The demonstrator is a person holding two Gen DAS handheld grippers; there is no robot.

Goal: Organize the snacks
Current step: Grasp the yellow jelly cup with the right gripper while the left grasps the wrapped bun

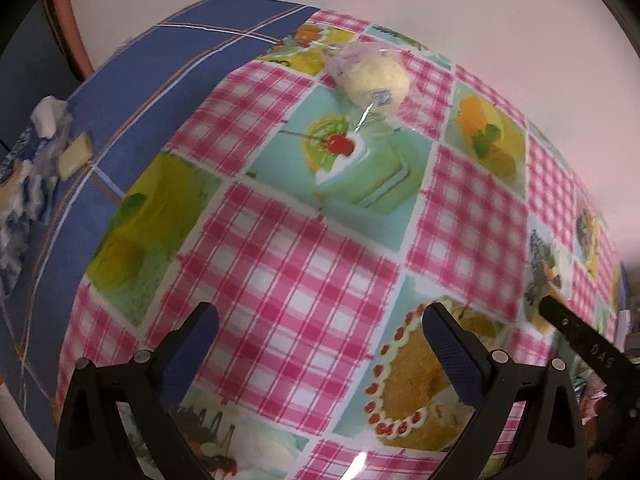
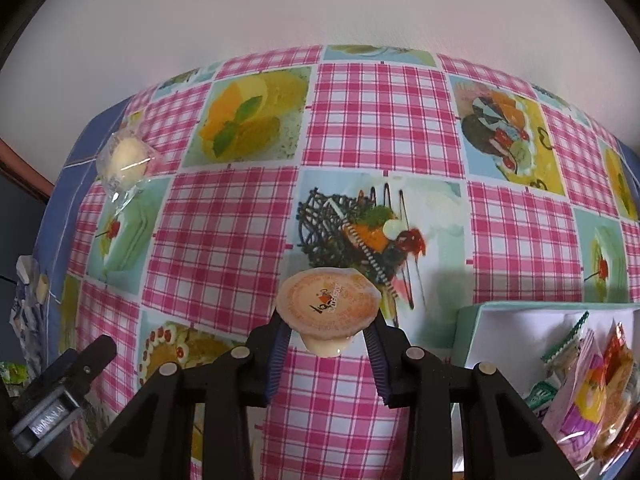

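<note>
Glossy plastic tablecloth (image 2: 224,248), clear-film bun wrapper (image 1: 372,76).

Barely any readable text.
Jelly cup (image 2: 329,305) lid carries a printed logo, letters too blurred to read; left gripper's (image 2: 64,396) side label is likewise illegible.

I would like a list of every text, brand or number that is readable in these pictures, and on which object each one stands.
No text can be read with certainty.
Jelly cup held in the right gripper: logo and ring of small print on the lid, too blurred.
Wrapped round pastry: blue mark on the wrapper, too small.
Other gripper's body: embossed letters, illegible.
Snack packets in the box: print, too blurred.
</note>
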